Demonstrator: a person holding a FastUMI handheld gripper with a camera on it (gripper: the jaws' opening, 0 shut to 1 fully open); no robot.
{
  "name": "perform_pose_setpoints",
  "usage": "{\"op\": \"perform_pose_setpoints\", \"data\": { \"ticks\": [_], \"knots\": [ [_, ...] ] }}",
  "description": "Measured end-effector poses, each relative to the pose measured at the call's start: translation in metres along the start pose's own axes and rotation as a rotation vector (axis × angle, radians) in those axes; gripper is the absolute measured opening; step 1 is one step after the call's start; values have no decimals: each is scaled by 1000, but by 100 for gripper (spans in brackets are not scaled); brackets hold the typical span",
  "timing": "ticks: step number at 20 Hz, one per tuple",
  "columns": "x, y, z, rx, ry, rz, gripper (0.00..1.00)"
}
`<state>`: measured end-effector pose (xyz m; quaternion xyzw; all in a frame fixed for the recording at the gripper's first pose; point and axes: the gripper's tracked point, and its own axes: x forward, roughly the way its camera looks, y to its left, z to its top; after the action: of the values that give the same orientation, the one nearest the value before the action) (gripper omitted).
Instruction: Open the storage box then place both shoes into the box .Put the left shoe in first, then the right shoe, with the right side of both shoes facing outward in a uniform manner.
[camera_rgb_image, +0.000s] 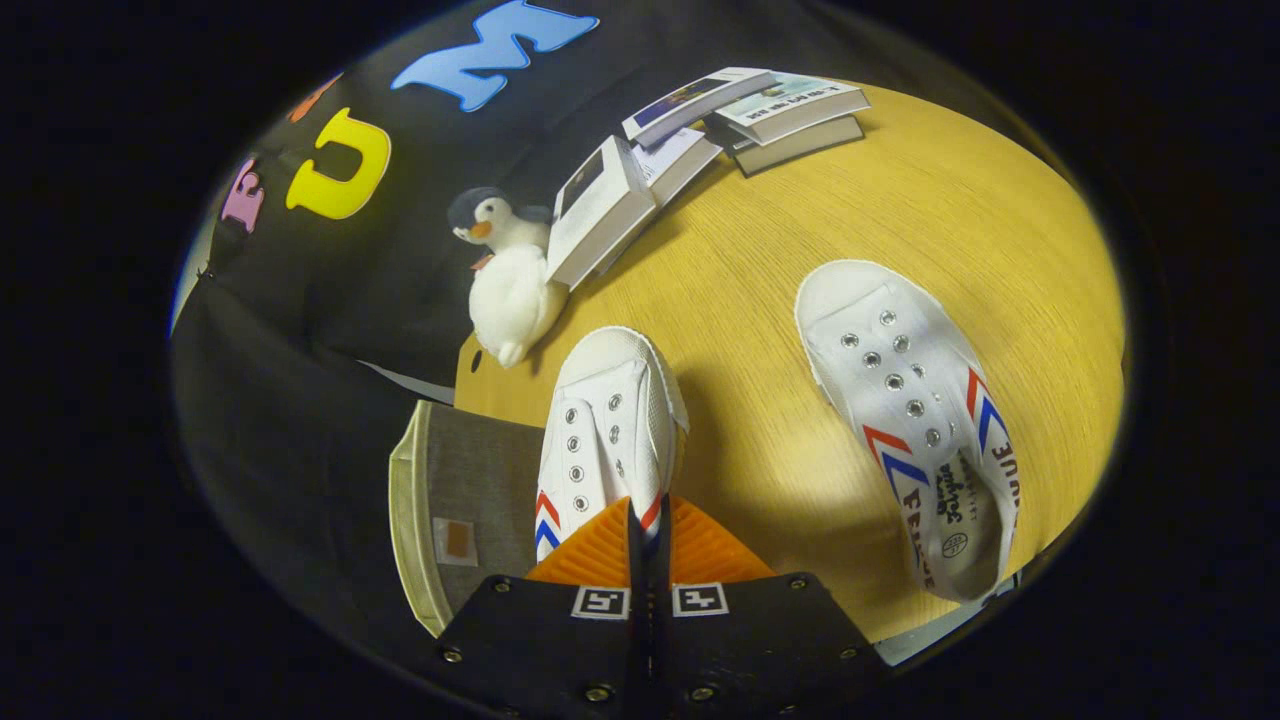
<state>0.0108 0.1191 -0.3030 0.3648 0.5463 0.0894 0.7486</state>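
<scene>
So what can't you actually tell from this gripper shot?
- Held shoe: its heel is hidden behind the gripper, whose fingers are closed on it.
- Storage box: partly covered by that shoe and the gripper, so open or shut is unclear.
- Other shoe: its heel print is too small to read.

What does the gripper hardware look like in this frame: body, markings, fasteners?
The gripper has a dark, flat-plated body with round screw heads along its edges. Two square black-and-white fiducial tags sit side by side at the base of the fingers. The finger pads are ribbed with fine parallel ridges and taper toward the tips. No cables or sleeves are visible.
</scene>
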Motion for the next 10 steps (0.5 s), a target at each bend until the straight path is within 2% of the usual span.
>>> {"op": "perform_pose_setpoints", "data": {
  "ticks": [10],
  "knots": [
    [-36,109,1,-38,-56,127,1]
  ]
}}
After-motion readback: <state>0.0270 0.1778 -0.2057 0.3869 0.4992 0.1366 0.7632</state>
